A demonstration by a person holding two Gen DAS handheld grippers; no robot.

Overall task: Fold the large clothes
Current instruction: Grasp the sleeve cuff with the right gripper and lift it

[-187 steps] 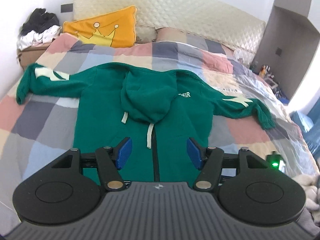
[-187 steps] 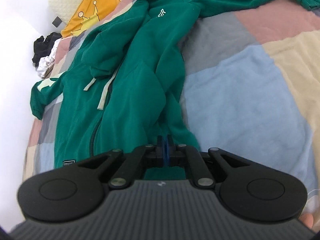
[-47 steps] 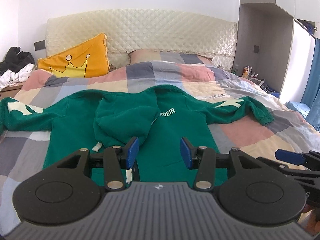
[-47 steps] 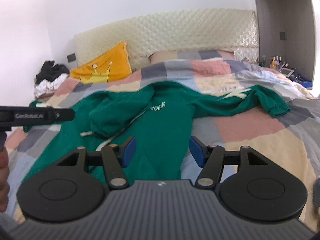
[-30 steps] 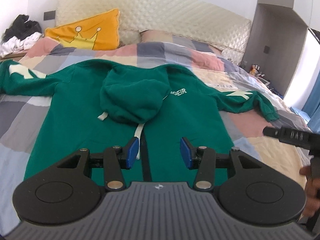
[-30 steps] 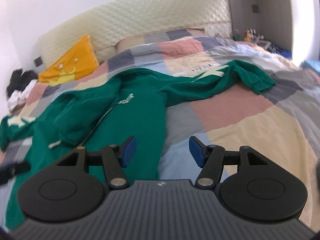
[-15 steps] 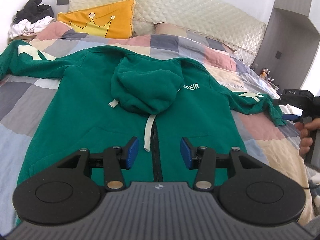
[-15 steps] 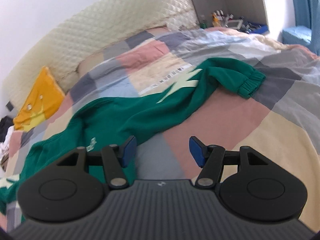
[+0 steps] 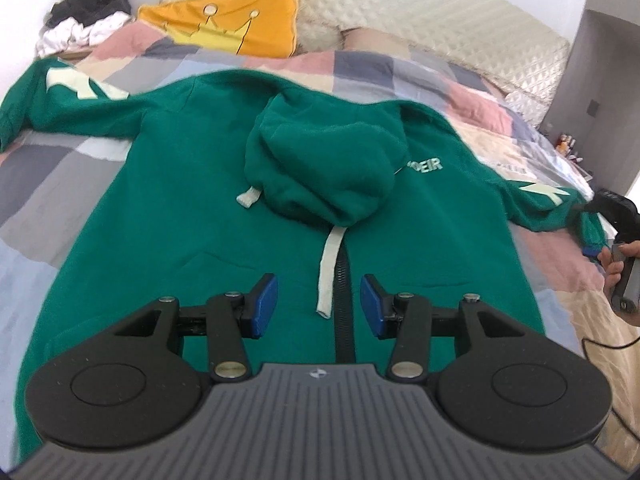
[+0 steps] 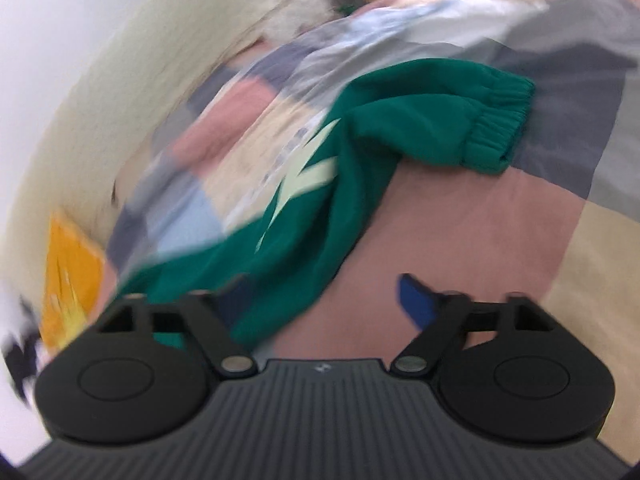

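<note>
A green zip hoodie lies face up on the patchwork bed, sleeves spread, hood folded down over the chest. My left gripper is open and empty, hovering above the zipper near the hem. My right gripper is open and empty, close over the hoodie's right sleeve, whose ribbed cuff lies ahead to the right. The right wrist view is blurred. The right gripper also shows at the right edge of the left wrist view, beside that sleeve's cuff.
The patchwork quilt covers the bed. An orange crown pillow leans on the padded headboard. A pile of black and white clothes sits at the far left. A shelf with small bottles stands at the right.
My right gripper has swung right and down toward the right sleeve, tilting the view. My left gripper has moved forward and lower over the hoodie. Both stay open.
</note>
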